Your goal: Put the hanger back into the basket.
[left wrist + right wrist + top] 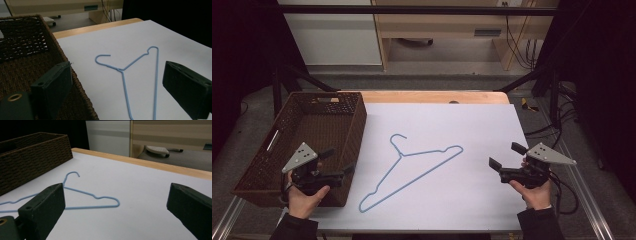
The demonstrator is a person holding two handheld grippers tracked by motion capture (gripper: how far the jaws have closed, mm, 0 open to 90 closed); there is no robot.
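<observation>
A light-blue wire hanger (401,156) lies flat in the middle of the white table top, its hook toward the far side. My left gripper (341,161) is held open over the near right corner of the brown wicker basket (357,125), left of the hanger. In the left gripper view the hanger (121,70) lies ahead between the spread jaws of that gripper (118,75), with nothing in them. My right gripper (503,155) hovers open near the table's right edge, apart from the hanger. In its own view the right gripper (117,197) faces the hanger (95,196).
The wicker basket (25,62) stands along the table's left side, also at the far left in the right gripper view (32,157). A wooden table edge (432,96) runs along the back. Cables (562,125) hang off the right side. Cabinets (437,25) stand beyond.
</observation>
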